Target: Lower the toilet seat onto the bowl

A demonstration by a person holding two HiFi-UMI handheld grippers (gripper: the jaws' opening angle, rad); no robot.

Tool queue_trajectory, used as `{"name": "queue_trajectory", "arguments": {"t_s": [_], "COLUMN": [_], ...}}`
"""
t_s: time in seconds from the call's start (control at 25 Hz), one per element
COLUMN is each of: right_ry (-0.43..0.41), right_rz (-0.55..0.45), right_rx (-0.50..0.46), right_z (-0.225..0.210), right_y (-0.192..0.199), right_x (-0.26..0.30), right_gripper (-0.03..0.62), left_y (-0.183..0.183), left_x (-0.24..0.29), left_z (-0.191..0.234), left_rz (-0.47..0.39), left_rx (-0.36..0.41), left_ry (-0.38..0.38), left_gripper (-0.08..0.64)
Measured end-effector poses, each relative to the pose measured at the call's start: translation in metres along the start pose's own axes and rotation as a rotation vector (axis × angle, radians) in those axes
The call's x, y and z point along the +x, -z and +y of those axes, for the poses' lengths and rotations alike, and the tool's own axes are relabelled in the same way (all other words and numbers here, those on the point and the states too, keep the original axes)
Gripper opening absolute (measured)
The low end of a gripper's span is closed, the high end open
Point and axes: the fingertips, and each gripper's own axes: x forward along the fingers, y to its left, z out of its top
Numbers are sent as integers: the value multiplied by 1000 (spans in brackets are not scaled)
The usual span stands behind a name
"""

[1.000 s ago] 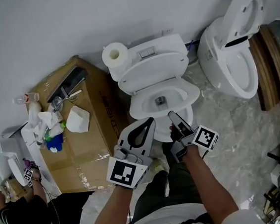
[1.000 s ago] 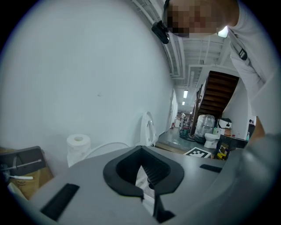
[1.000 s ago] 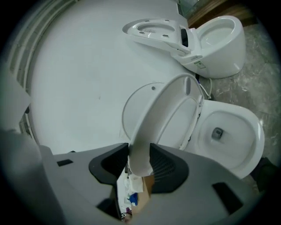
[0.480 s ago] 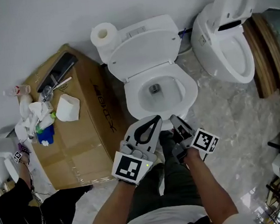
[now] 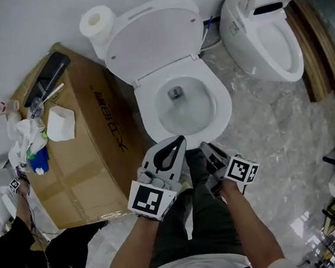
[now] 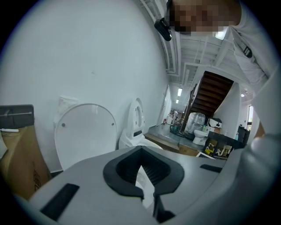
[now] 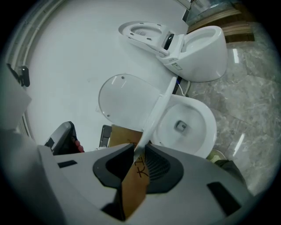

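A white toilet stands against the wall with its open bowl [image 5: 154, 123] facing me. Its toilet seat [image 5: 151, 37] is raised and leans back on the tank; the left gripper view shows its flat underside [image 6: 85, 132] with two small bumpers, and I cannot make out a separate ring. My left gripper [image 5: 179, 141] hovers just short of the bowl's front rim, tips together, nothing held. My right gripper [image 5: 207, 149] hangs beside it over the same rim. Its jaws are opening by a narrow gap with nothing between them; the right gripper view shows only the seat [image 7: 125, 103] and bowl [image 7: 189, 125] beyond them.
A large cardboard box [image 5: 91, 144] stands close on the toilet's left, with a black device [image 5: 45, 78] and a white cup [image 5: 59, 124] on top. A toilet paper roll [image 5: 96, 22] sits by the tank. A second toilet [image 5: 270, 36] stands to the right, and a person crouches at lower left [image 5: 13, 248].
The head view has moved closer, so the toilet looks larger and has slid left and down. The right gripper's jaws stand narrower than a second ago. Both grippers stay at the front rim.
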Motion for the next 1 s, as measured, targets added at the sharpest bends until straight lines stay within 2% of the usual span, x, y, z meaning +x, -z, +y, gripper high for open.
{"name": "queue_trajectory", "arguments": {"t_s": [0.2,0.52,1.0], "right_ry": [81,163,225], "right_rz": [54,118,168], "right_rx": [29,26,45], "right_z": [-62,-141,-204], "right_y": [32,57,75], "right_x": [4,23,48], "right_gripper": [81,84,87], "left_y": [36,78,104], "left_x": [5,15,20], "left_z": [-6,-13,-14], "left_rz": [24,45,32], "left_rx": [-17,-26,-14], "left_ry": [8,30,43], "left_gripper": [3,3,3]}}
